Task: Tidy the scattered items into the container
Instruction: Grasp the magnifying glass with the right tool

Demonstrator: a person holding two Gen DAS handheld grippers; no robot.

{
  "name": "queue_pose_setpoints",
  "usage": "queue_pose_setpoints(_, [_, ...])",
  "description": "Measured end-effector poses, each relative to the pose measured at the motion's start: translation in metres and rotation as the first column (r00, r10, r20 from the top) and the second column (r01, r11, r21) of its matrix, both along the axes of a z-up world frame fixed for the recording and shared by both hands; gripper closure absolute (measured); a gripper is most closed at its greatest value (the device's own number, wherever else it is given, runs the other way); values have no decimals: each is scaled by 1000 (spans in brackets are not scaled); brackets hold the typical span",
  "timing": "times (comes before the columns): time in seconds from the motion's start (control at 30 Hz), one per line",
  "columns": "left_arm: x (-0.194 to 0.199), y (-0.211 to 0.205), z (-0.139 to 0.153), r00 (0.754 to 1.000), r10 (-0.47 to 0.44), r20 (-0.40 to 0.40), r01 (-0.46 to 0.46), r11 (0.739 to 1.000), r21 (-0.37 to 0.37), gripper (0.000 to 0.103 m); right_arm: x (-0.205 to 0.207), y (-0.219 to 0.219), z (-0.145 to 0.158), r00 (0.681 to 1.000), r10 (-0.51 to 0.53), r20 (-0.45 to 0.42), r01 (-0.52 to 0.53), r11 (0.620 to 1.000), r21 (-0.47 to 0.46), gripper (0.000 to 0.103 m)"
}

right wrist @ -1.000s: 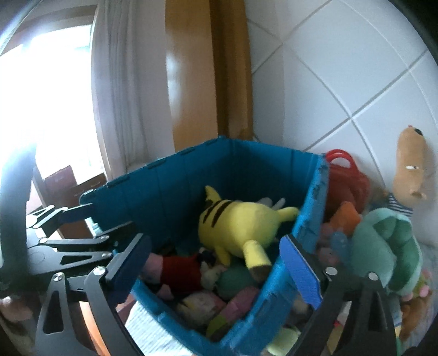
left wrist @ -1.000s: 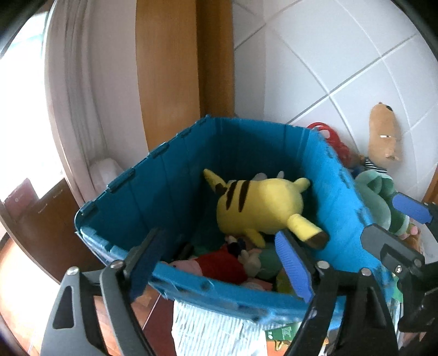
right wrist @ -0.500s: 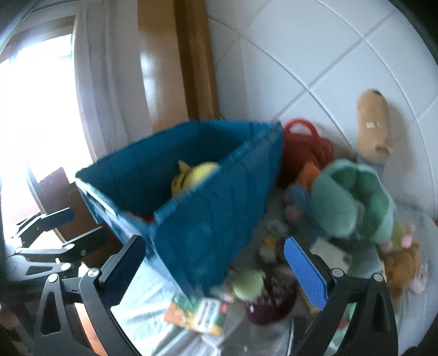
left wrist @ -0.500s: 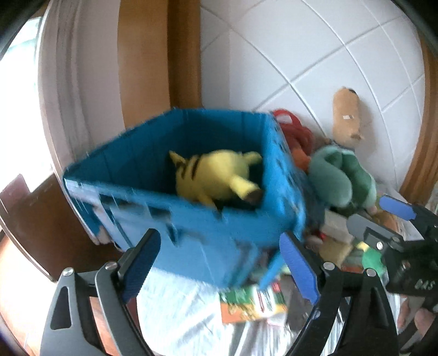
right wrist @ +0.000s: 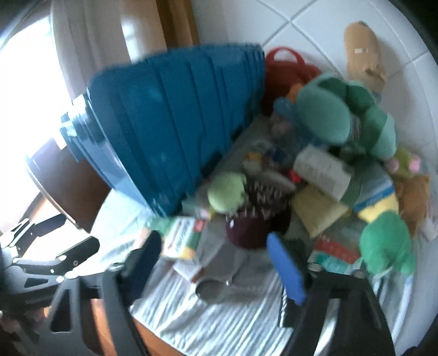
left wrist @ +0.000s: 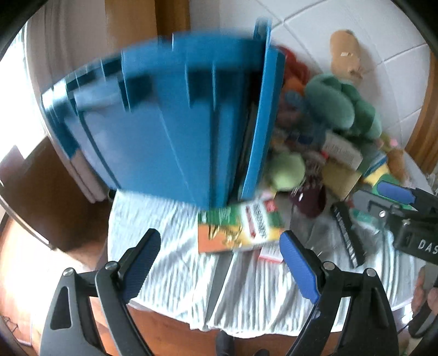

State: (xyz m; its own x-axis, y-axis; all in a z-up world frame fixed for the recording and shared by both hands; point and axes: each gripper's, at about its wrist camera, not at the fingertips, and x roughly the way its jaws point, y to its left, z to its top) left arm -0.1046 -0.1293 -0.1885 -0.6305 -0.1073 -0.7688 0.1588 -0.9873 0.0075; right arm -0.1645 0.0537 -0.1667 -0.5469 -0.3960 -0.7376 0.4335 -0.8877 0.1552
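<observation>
Writing: "DAS" on right gripper (left wrist: 394, 202) body; carton (left wrist: 241, 228) print blurred.
Surface: striped cloth (left wrist: 169, 263), blue crate (left wrist: 169, 120) at its back-left edge.
Room: white tiled wall (left wrist: 383, 41).
Fingers: left gripper (left wrist: 219, 260) and right gripper both spread wide, empty.

Tiled corner by a bright window

White tiled wall (left wrist: 356, 32) ahead, wooden door frame (left wrist: 142, 24) beside white curtain (right wrist: 90, 41); daylight floods from the left.

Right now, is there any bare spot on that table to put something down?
Yes: the striped cloth is bare at the near left, between the blue bin, the orange-green box and the table edge, right ahead of the left claw. A narrower strip runs along the near edge. The right and back are crowded with a green plush, boxes and toys.
</observation>
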Motion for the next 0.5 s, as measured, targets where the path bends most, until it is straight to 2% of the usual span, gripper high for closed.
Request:
queue_pose_setpoints(0.27, [-24, -12, -66, 993, -33, 112, 33, 999, 3, 14, 1, -2, -71, 992, -11, 122, 8, 1000, 21, 30])
queue_pose_setpoints(0.37, [-33, -13, -81, 990, -57, 126, 57, 998, 6, 14, -2, -5, -95, 987, -25, 156, 19, 999, 38, 30])
queue_pose_setpoints(0.5, [-38, -12, -90, 988, -67, 136, 66, 998, 12, 14, -3, -11, -111, 985, -24, 171, 13, 998, 62, 30])
